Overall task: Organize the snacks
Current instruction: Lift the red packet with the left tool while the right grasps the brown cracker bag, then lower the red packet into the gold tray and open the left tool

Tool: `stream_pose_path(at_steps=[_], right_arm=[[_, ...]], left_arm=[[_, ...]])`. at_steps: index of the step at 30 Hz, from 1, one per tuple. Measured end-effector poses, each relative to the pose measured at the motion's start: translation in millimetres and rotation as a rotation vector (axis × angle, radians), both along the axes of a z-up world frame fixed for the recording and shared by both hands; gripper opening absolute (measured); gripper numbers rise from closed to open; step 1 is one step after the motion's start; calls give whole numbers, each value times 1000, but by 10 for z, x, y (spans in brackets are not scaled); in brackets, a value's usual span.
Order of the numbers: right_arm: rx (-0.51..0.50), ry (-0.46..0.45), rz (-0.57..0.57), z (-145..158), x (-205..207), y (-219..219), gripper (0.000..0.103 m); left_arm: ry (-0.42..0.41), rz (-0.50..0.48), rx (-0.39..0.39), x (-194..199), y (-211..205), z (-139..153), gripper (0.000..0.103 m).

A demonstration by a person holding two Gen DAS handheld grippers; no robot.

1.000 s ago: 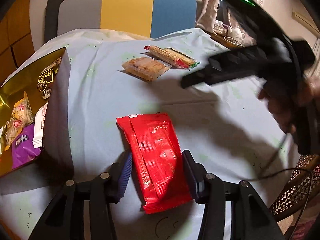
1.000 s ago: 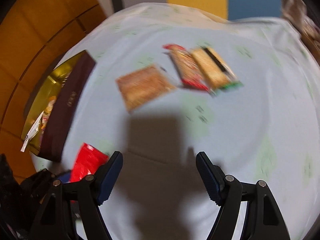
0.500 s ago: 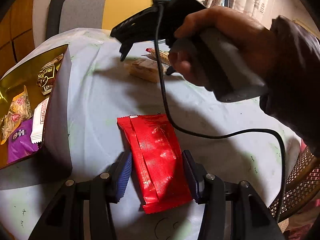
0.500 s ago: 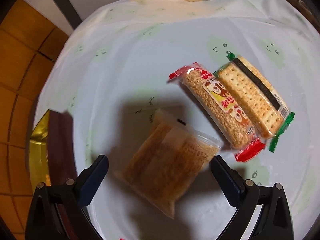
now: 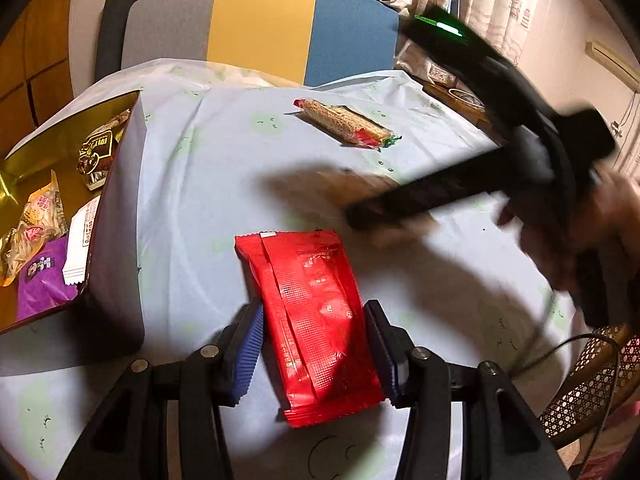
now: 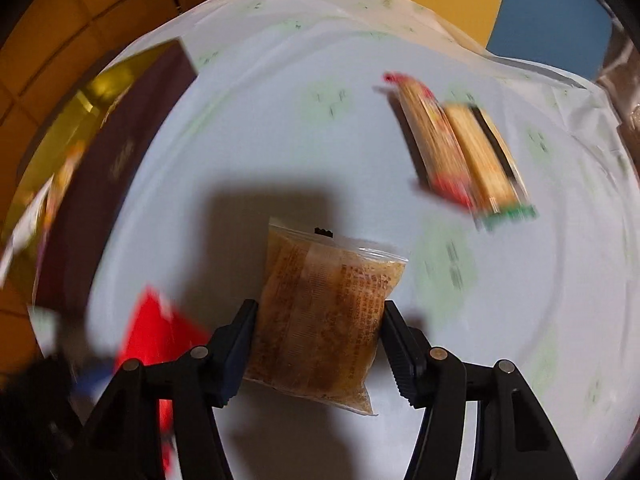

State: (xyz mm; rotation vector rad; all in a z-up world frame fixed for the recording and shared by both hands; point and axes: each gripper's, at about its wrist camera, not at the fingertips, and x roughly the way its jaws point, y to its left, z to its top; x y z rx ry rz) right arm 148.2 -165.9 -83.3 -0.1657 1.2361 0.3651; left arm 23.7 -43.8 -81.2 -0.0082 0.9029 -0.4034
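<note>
My left gripper (image 5: 314, 350) is shut on a red snack packet (image 5: 312, 320) that lies lengthwise between its jaws over the pale blue tablecloth (image 5: 208, 184). My right gripper (image 6: 318, 344) is shut on a clear brown snack bag (image 6: 324, 312) and holds it above the cloth. That gripper shows blurred in the left wrist view (image 5: 460, 188), at mid right. Two long cracker packs (image 6: 460, 152) lie side by side further back; they also show in the left wrist view (image 5: 344, 124). The red packet shows blurred in the right wrist view (image 6: 156, 328).
A gold-lined box (image 5: 120, 208) with dark sides stands at the left and holds several wrapped snacks (image 5: 40, 232). A grey, yellow and blue chair back (image 5: 260, 28) stands behind the table. A wicker chair (image 5: 588, 392) is at the right edge.
My right gripper closed on the brown snack bag and carried it off the cloth toward the near right. My left gripper stays shut on the red packet.
</note>
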Motion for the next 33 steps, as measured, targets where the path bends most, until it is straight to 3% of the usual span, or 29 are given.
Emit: stream_pose_path(at_steps=[5, 10, 20, 27, 33], right_arm=[[58, -29, -73, -32, -252, -258, 61], [26, -90, -78, -48, -531, -303, 61], [24, -125, -78, -103, -552, -181, 61], [34, -137, -79, -74, -558, -224, 61], [33, -153, -80, -79, -588, -217, 61]], left_arm=[[15, -1, 28, 7, -52, 52, 49], [16, 15, 19, -2, 10, 143, 48], [-92, 72, -79, -173, 344, 819, 48], [-35, 299, -209, 88, 1186, 1048, 48], [33, 474, -256, 373, 1862, 1020, 48]])
